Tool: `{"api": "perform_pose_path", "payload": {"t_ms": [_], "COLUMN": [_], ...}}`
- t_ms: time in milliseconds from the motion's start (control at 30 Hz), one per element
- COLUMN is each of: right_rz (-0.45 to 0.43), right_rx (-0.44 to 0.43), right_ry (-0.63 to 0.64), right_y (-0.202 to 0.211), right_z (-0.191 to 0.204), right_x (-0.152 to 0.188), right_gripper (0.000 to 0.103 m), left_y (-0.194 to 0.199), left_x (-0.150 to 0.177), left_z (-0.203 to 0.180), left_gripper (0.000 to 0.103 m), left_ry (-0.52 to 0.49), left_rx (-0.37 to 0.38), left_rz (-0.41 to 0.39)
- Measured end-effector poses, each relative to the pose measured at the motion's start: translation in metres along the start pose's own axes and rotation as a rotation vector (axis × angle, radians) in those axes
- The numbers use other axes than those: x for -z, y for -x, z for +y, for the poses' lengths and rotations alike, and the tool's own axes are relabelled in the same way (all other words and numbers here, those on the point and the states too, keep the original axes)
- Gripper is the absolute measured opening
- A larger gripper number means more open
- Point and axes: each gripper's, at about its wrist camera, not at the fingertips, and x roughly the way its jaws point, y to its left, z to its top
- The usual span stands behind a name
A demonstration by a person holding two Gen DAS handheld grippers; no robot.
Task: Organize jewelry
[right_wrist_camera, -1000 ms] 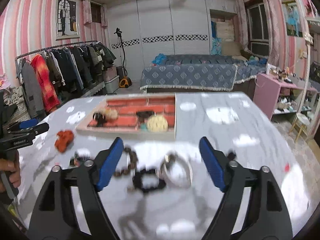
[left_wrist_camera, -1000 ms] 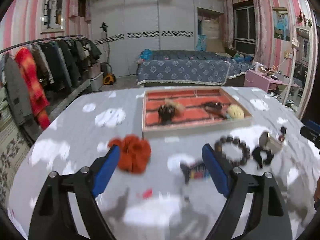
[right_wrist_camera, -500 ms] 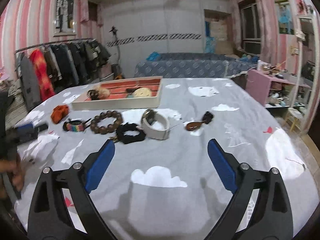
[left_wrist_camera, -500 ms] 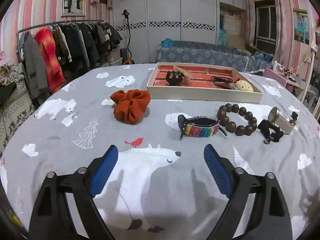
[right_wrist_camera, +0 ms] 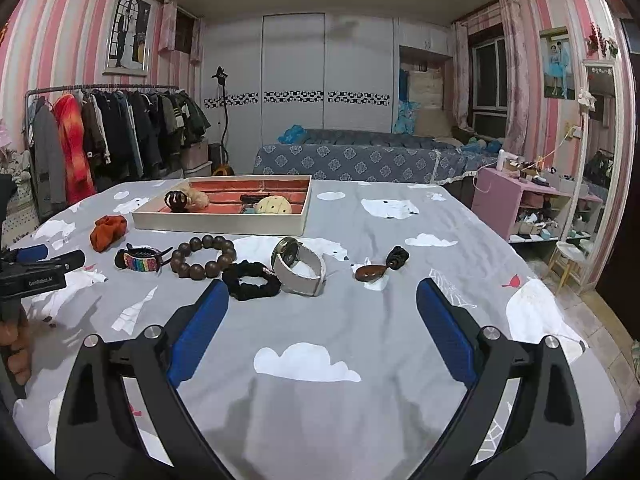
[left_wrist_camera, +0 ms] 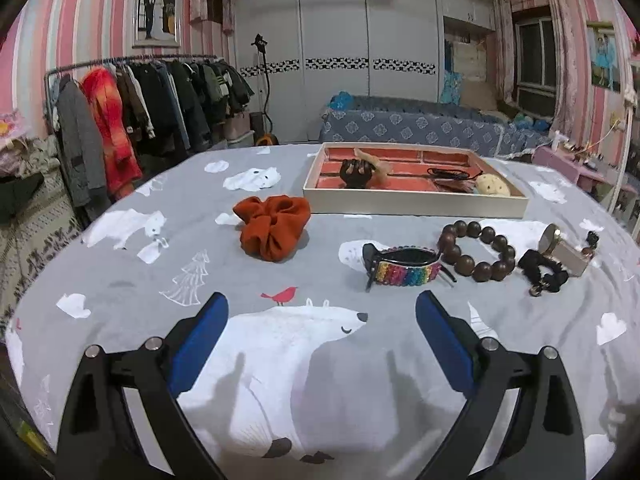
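On the bed's grey bear-print sheet (left_wrist_camera: 120,272), loose jewelry lies short of the tray (left_wrist_camera: 416,202): orange scrunchie (left_wrist_camera: 272,220), rainbow hair clip (left_wrist_camera: 404,268), bead bracelet (left_wrist_camera: 476,250). Left gripper (left_wrist_camera: 322,332) and right gripper (right_wrist_camera: 322,312) have just been opening; both stand spread, holding nothing. Risk: soft bedding yields, pads snag fabric. Clothes rack (left_wrist_camera: 132,120) behind.

grey bedsheet (left_wrist_camera: 120,280) printed with white polar bears and clouds; rust-orange scrunchie (left_wrist_camera: 273,222); rainbow-beaded black hair clip (left_wrist_camera: 404,266); dark brown bead bracelet (left_wrist_camera: 476,250); black scrunchie (right_wrist_camera: 251,280); cream tray (left_wrist_camera: 416,202) lined red-orange.
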Motion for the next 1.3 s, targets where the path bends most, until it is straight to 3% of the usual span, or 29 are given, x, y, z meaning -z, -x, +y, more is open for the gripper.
{"api": "perform_pose_path", "payload": {"t_ms": [67, 267, 433, 600, 800, 1300], "right_rz": [0.001, 0.022, 0.019, 0.002, 0.019, 0.025], "right_rx": [-0.011, 0.019, 0.031, 0.044, 0.045, 0.043], "right_ry": [-0.008, 0.004, 0.022, -0.008, 0.043, 0.02], "right_y": [0.0, -0.005, -0.006, -0.004, -0.008, -0.01], "right_z": [-0.002, 0.002, 0.007, 0.001, 0.011, 0.007], "right_x": [0.001, 0.0, 0.0, 0.0, 0.0, 0.001], "right_gripper": [0.093, 0.093, 0.093, 0.093, 0.093, 0.093], "left_y": [-0.002, 0.01, 0.004, 0.011, 0.014, 0.011], "left_x": [0.0, 0.001, 0.0, 0.001, 0.001, 0.001], "left_z": [-0.004, -0.004, -0.013, -0.005, 0.003, -0.002], "left_gripper": [0.093, 0.093, 0.093, 0.093, 0.094, 0.094], "left_ry": [-0.02, -0.03, -0.074, -0.032, 0.009, -0.019], "left_rx": [-0.013, 0.031, 0.061, 0.076, 0.077, 0.078], "left_rz": [0.01, -0.056, -0.022, -0.06, -0.071, -0.06]}}
